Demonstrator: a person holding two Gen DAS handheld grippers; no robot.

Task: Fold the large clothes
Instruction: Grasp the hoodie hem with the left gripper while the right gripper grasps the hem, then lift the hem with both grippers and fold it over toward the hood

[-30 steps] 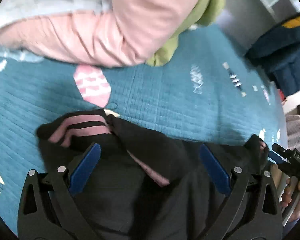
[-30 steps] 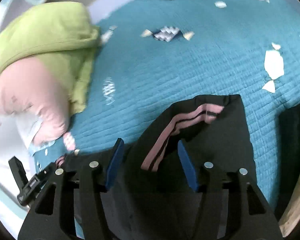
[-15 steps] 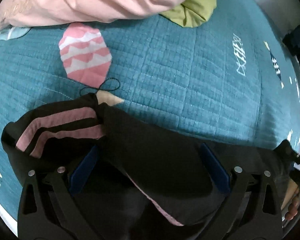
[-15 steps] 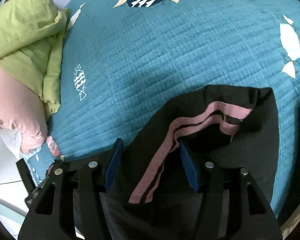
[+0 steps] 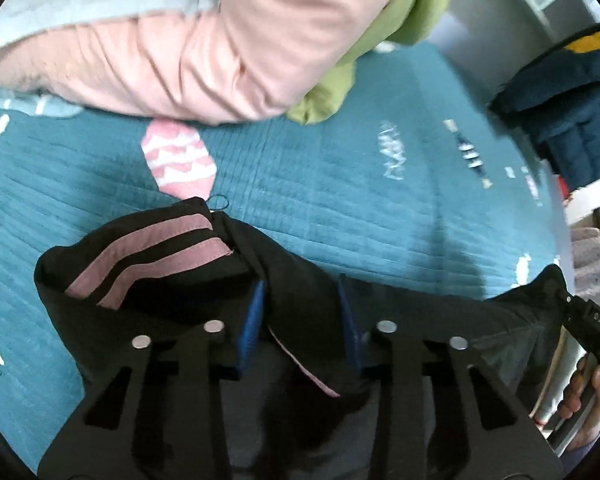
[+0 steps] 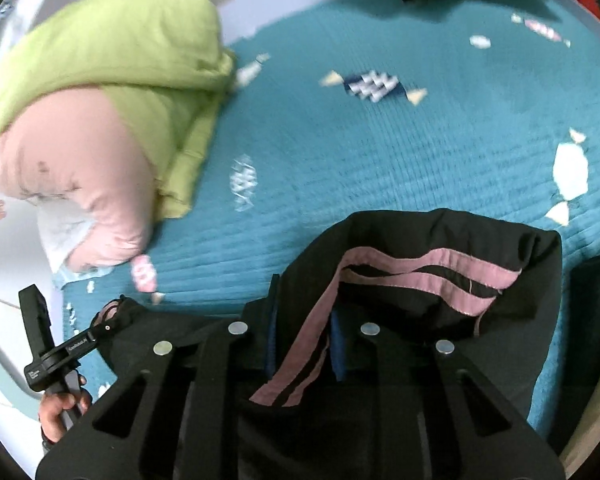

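Left wrist view: the left hand-held gripper (image 5: 300,320) has its blue pads pinched together on a fold of the black garment (image 5: 160,280) with pink stripes, which hangs just ahead of it above the teal quilted bed (image 5: 340,200). Beyond it lie a pink duvet (image 5: 200,52) and a green blanket (image 5: 380,40); far off to its right sits a navy bundle (image 5: 572,120).

Right wrist view: the right hand-held gripper (image 6: 302,336) is likewise clamped on the black garment (image 6: 440,280), whose striped part spreads ahead and to its right. The green blanket (image 6: 108,48) and pink duvet (image 6: 80,168) sit ahead on its left.
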